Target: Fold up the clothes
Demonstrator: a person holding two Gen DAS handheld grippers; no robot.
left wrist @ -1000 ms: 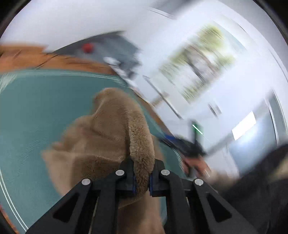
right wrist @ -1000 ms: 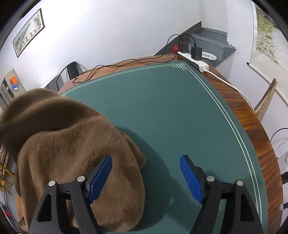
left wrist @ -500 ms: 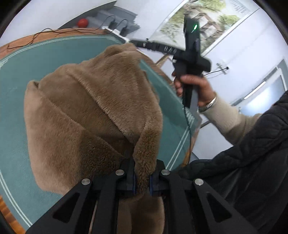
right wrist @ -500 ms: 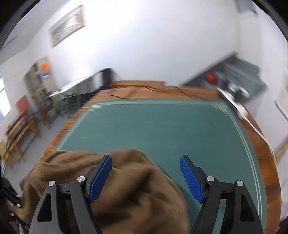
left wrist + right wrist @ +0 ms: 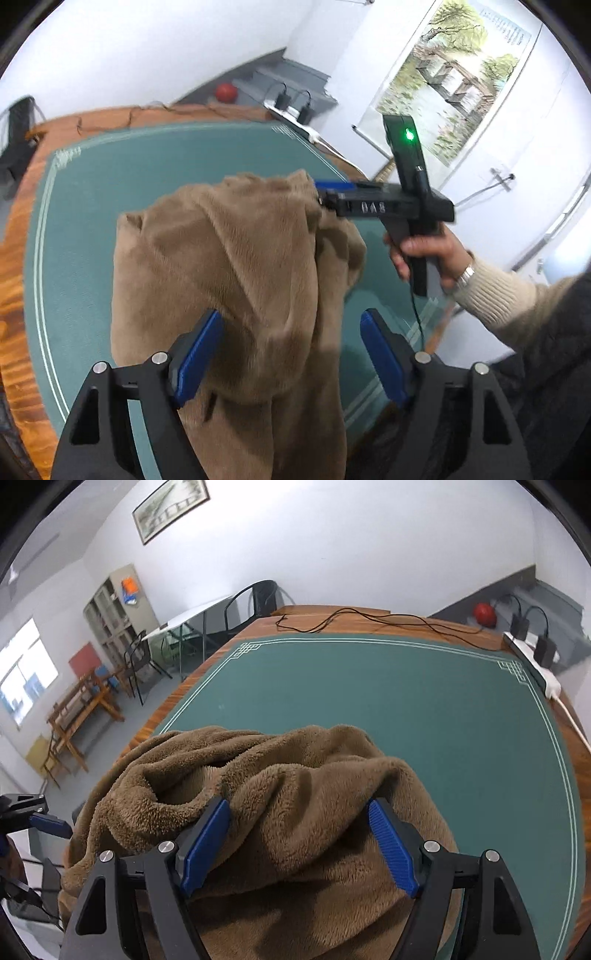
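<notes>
A brown fleece garment point(image 5: 236, 280) is bunched over the near part of the green table mat point(image 5: 92, 192) and hangs over the near edge. My left gripper point(image 5: 291, 354) is open, its blue pads on either side of a fold without pinching it. My right gripper point(image 5: 299, 842) is open too, jaws wide with the garment point(image 5: 280, 797) heaped between and under them. In the left wrist view the right gripper point(image 5: 328, 192) pokes into the garment's far top edge, held by a hand point(image 5: 424, 254). The left gripper's fingertips point(image 5: 48, 823) show at the left edge of the right wrist view.
The mat lies on a wooden table point(image 5: 369, 613) with a black cable point(image 5: 369, 618) at the far edge. A white power strip point(image 5: 535, 664) with plugs sits at the far right corner. A red ball point(image 5: 484, 614) lies behind. Chairs and tables point(image 5: 96, 698) stand left.
My left gripper has opened and let go of the garment fold. My right gripper has come down over the garment's top, still open. The garment has slumped lower.
</notes>
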